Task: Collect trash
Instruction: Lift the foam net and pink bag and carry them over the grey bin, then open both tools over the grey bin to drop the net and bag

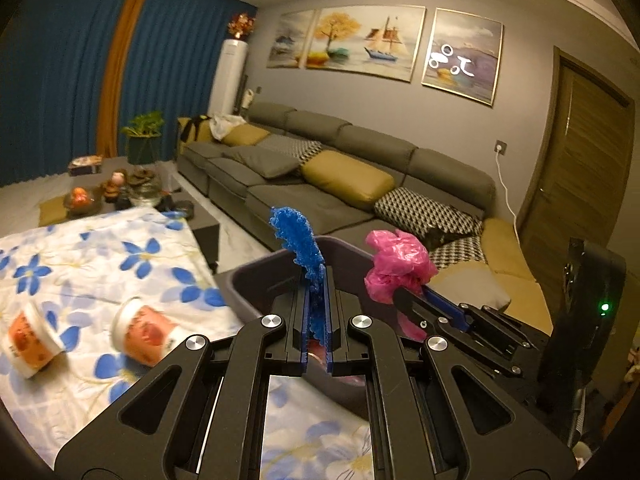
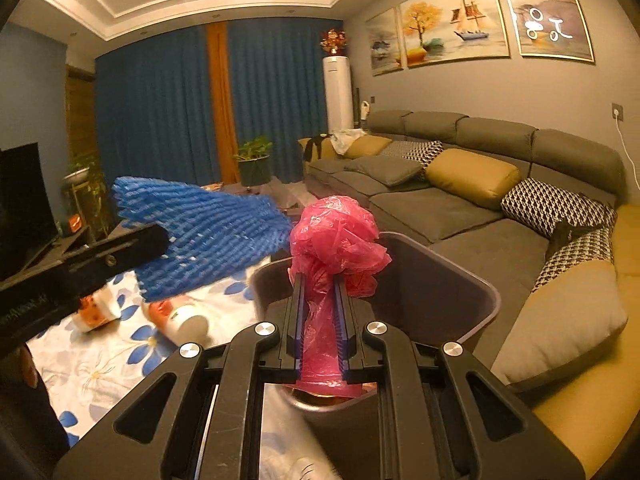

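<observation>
Bin (image 2: 452,280), dark and open-topped, fills the lower centre of both views, directly under and ahead of both grippers. Right gripper (image 2: 322,292) is clamped on a pink plastic bag (image 2: 340,236) bunched over the bin's mouth. Left gripper (image 1: 316,280) pinches blue foam netting (image 1: 298,236) upright at the near rim. Two cups (image 1: 144,330) lie lower left on the floral cloth (image 1: 80,264).

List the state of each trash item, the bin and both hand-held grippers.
Blue foam net: clamped in left hand-held gripper, above the bin.
Pink plastic bag: crumpled, clamped in right hand-held gripper.
Bin: open, no lid.
Two cups: lying tipped on the floral cloth.
</observation>
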